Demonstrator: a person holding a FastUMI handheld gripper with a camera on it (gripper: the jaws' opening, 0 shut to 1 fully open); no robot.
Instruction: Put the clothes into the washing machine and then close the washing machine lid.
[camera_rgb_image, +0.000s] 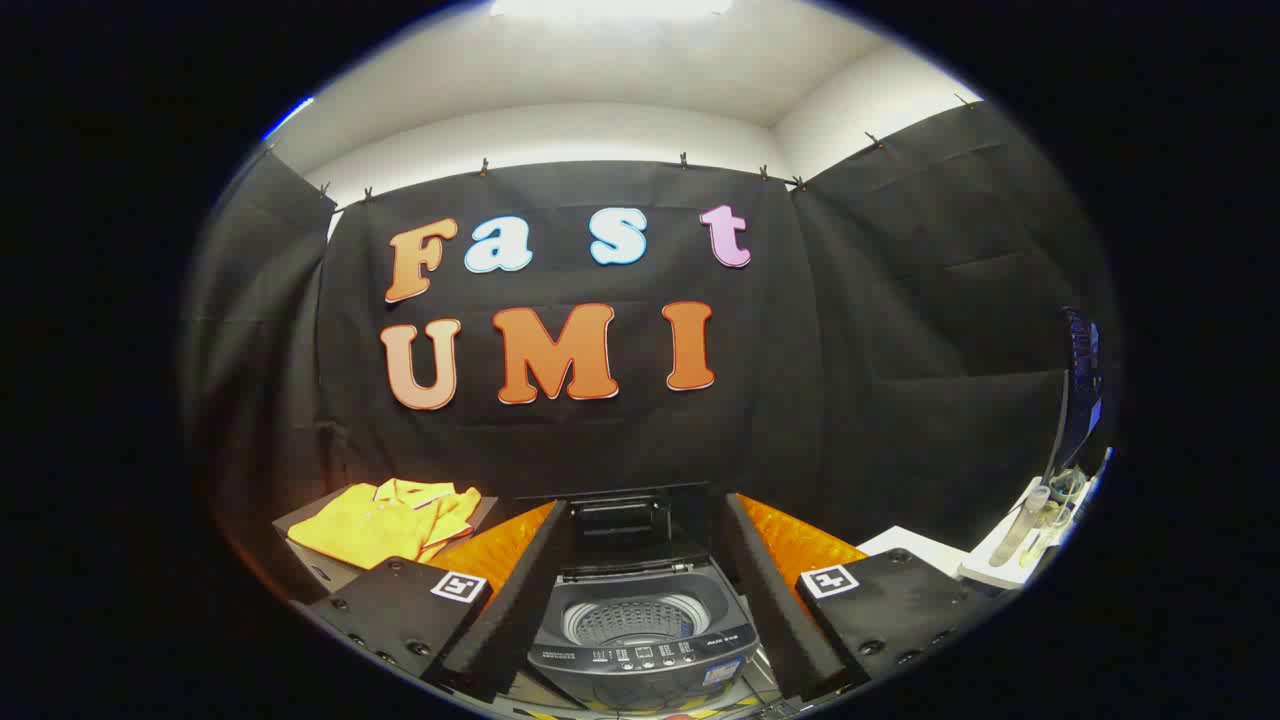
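A small top-loading washing machine (640, 640) stands just ahead of me, between my two fingers, with its lid (620, 525) raised upright at the back and the perforated drum (633, 620) showing empty. A folded yellow shirt (385, 520) lies on a dark board beyond my left finger, to the left of the machine. My gripper (640, 600) is open wide, with nothing between its fingers, one finger on each side of the machine.
A white stand (1010, 560) with a clear bottle and small items sits beyond my right finger. A dark monitor (1082, 390) stands behind that stand. Orange padding (790, 545) shows on both sides of the machine.
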